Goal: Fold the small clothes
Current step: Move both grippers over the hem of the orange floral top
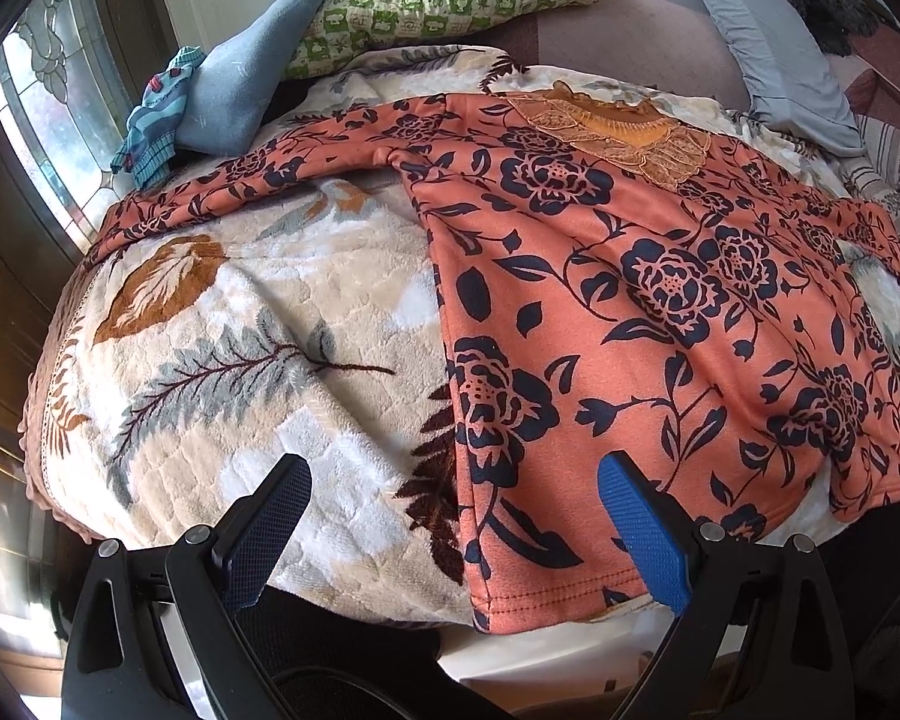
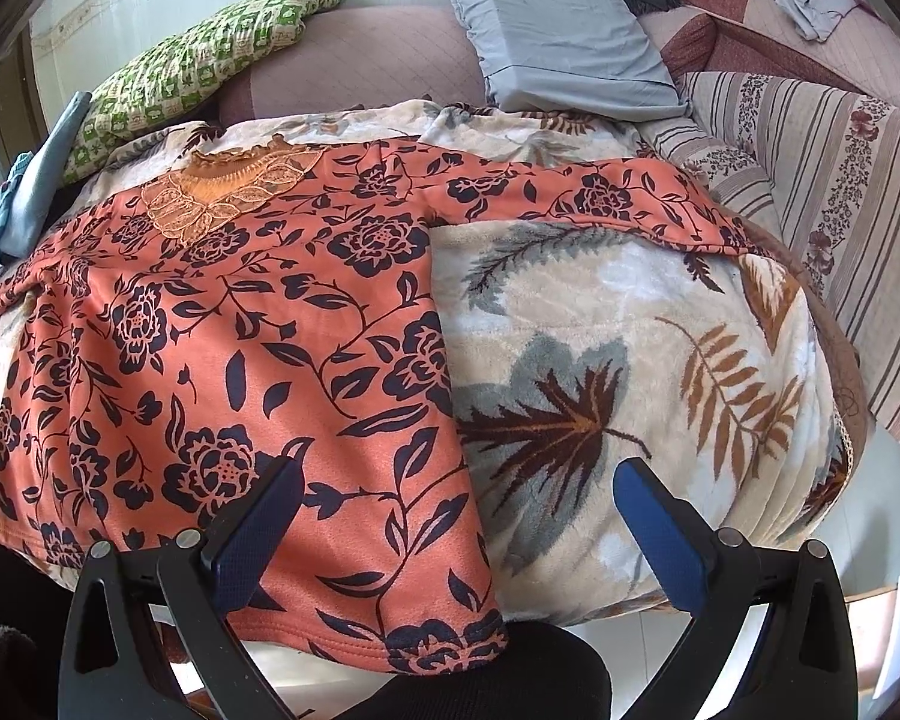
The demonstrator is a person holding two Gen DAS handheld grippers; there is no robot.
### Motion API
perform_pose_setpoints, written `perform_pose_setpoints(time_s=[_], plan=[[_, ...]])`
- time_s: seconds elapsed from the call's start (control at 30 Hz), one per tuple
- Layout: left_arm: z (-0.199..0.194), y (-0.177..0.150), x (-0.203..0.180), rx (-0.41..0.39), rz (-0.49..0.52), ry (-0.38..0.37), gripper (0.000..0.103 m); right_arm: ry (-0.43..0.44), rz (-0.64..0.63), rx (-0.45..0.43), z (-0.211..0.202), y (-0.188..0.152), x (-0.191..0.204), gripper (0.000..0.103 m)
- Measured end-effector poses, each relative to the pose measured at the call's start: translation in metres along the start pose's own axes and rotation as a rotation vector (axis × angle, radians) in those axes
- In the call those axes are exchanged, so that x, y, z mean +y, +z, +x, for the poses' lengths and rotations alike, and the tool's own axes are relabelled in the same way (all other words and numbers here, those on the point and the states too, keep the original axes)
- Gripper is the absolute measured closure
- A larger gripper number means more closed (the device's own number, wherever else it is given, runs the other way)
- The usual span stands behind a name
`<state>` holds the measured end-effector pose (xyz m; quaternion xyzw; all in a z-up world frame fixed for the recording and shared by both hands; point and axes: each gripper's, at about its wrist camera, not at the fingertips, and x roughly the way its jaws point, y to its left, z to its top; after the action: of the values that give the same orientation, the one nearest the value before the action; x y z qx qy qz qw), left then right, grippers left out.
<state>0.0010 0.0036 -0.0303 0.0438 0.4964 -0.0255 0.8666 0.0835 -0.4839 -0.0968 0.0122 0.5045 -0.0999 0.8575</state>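
While both tools hang just short of the near hem, nothing is gripped: the left gripper (image 1: 453, 531) stands with jaws spread wide and empty over the shirt's left hem corner, and the right gripper (image 2: 459, 528) is likewise released, straddling the opposite side edge. The orange floral shirt (image 1: 630, 300) lies face up and spread flat on the leaf-print blanket (image 1: 222, 324), neckline with lace trim (image 1: 624, 132) at the far end, both sleeves stretched outward, hem draping slightly over the near edge of the bed. Risks, as I judge them: the blanket is plush and soft, so a jaw closing low could pinch pile together with hem and drag the bedding along; the shirt fabric looks slick and two-layered, so a shallow bite may catch only the top layer and the fold would skew. The overhanging hem could also slide off if tugged toward the person. Left wrist view alone shows the left sleeve (image 1: 258, 174) running toward a blue folded cloth (image 1: 240, 90) and a striped blue garment (image 1: 156, 120) by the window. Right wrist view alone shows the right sleeve (image 2: 600, 198) reaching toward a striped quilt (image 2: 840, 228) and a grey pillow (image 2: 558, 24).
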Motion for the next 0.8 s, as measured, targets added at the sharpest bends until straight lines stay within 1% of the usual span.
perform_pose_setpoints(time_s=[0.8], plan=[[0.0046,0.0021,-0.0037,0.009,0.019,0.014,0.007,-0.002,0.018,0.015,0.0055,0.0001,-0.0044,0.0]])
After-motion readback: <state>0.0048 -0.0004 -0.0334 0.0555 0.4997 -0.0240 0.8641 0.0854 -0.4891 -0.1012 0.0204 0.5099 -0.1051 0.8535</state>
